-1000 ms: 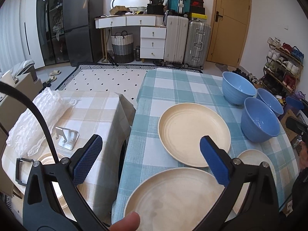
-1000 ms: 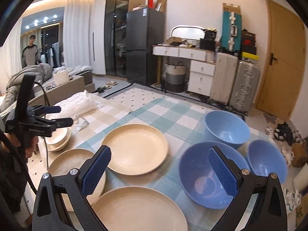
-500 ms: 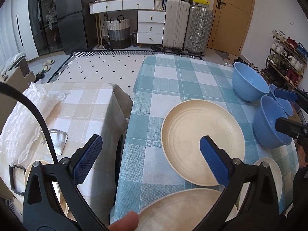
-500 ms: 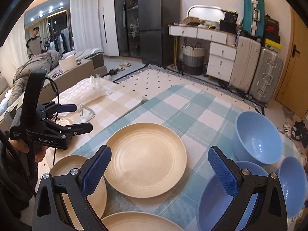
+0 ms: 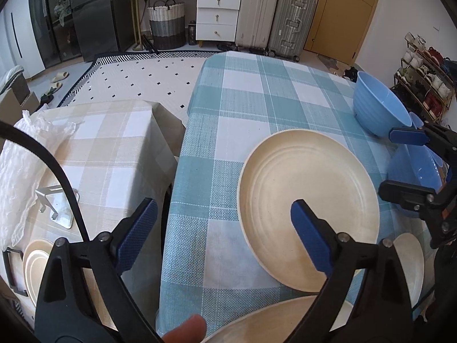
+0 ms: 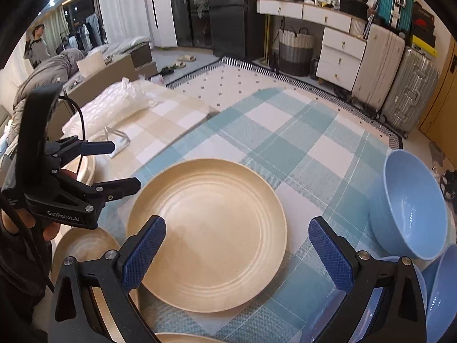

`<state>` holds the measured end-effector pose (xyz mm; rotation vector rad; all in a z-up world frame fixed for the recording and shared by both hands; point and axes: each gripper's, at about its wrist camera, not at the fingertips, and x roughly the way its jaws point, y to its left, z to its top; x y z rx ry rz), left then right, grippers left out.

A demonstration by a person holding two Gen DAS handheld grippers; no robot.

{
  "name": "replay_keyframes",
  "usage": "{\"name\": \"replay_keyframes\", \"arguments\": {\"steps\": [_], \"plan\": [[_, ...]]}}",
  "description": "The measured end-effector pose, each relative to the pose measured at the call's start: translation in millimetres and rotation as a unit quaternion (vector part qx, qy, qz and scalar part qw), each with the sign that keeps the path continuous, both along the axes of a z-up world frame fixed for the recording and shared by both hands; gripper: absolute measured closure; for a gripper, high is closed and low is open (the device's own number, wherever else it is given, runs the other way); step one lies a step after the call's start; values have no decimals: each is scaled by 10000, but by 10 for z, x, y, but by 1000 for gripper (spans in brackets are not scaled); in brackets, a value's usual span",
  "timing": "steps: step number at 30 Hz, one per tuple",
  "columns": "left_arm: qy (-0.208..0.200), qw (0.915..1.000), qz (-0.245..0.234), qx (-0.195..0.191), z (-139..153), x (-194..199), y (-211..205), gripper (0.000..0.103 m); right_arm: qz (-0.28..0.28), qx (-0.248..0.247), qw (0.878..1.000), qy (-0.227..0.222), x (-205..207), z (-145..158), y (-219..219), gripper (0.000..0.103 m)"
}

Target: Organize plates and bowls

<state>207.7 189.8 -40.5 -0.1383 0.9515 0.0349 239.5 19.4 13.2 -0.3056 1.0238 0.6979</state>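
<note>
**Both hand-held grippers over the big plate, nothing gripped yet**

The large cream plate (image 6: 207, 233) lies flat on the blue-checked bench (image 6: 288, 131), near its front edge. The right hand-held gripper (image 6: 237, 250) hangs above it with jaws spread wide and empty; the plate shows between the blue pads, but they are not touching it. The left hand-held gripper (image 5: 224, 233) also holds nothing; its jaws are closing slightly, with only cloth and the plate's left rim seen between them.

The step in hand looks like picking up this plate to stack it. A flat plate offers only its rim, so one pad probably has to slip under the lip and the other press on top. Coming in low at the near or side edge should work better than straight down. Only one gripper need take it, and the two sit close enough to clash.

Around it: another cream plate (image 5: 274, 323) lies at the near edge, and a smaller one (image 5: 411, 260) just beside the big plate's right. Light blue bowls sit to the right: a far bowl (image 6: 411, 208) tipped on its side, and nearer bowls (image 6: 440, 288) under the right gripper's arm. These crowd the right-hand approach. On the beige-checked side bench (image 5: 114, 148) are stacked plates (image 5: 35, 260), a metal stand (image 5: 57, 203) and crumpled plastic wrap (image 5: 25, 154).
</note>
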Motion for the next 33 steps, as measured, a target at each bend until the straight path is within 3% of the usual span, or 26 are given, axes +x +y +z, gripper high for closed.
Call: {"name": "replay_keyframes", "arguments": {"steps": [9,19,33], "plan": [[301,9994,-167,-34,-237,142,-73,26,-51,-445,9981,418,166,-310,52,16],[481,9985,-235,-134,-388,199,-96,45,-124,-907,9932,726,385,-564,113,23],[628,9972,-363,-158,-517,224,-170,63,-224,-1279,9855,1092,494,-783,157,34]]}}
